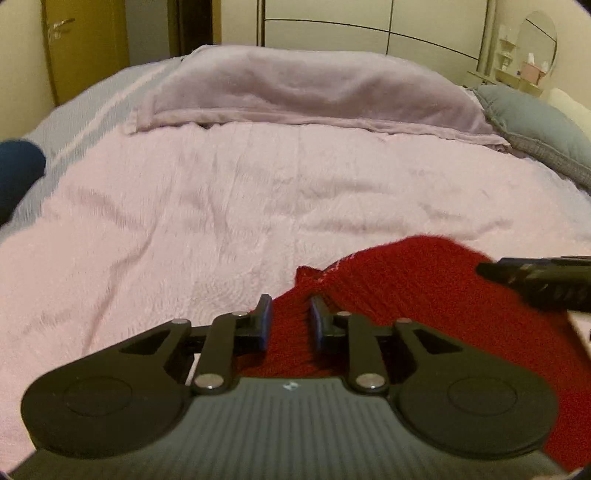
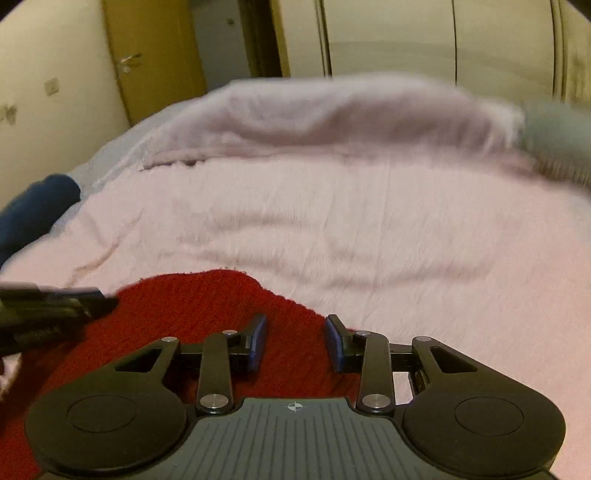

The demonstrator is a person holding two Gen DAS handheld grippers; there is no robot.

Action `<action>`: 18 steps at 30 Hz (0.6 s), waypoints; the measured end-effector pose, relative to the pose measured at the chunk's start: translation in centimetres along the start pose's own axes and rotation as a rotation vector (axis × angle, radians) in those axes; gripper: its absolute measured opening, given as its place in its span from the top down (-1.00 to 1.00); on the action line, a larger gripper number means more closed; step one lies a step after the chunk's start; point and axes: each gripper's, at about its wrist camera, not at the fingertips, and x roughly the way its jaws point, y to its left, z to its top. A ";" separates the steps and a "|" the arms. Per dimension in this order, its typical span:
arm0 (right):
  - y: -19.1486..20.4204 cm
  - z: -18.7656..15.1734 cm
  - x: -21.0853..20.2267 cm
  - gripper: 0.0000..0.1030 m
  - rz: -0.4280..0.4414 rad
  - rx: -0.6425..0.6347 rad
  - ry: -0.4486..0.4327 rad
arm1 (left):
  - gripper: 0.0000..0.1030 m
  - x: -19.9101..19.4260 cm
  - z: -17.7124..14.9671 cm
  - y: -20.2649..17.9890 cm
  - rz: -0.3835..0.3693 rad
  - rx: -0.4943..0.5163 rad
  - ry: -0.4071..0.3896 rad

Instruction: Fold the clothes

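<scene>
A red knitted garment lies on the pink bedspread at the near side of the bed. My left gripper is open, its blue-padded jaws apart over the garment's left edge, holding nothing. In the right wrist view the same red garment lies low and left. My right gripper is open over the garment's right edge. The right gripper's tip shows at the right of the left wrist view; the left gripper's tip shows at the left of the right wrist view.
A folded lilac blanket lies across the far side of the bed. A grey-blue pillow sits at the far right. A dark blue item lies at the left edge. A wardrobe and a door stand behind.
</scene>
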 end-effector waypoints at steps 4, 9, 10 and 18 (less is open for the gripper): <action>-0.6 0.0 -3.4 0.31 0.009 0.019 -0.061 | 0.60 -2.3 0.1 1.5 -0.060 -0.032 -0.051; 0.0 -2.5 -10.5 0.30 0.066 0.014 -0.121 | 0.66 -8.9 -1.7 2.4 -0.130 -0.055 -0.122; 0.4 -3.3 -11.8 0.31 0.077 0.004 -0.129 | 0.65 -9.9 -2.3 2.3 -0.153 -0.054 -0.128; 4.2 -7.4 -12.5 0.29 0.087 -0.050 -0.081 | 0.59 -9.3 -6.4 0.8 -0.168 0.013 -0.051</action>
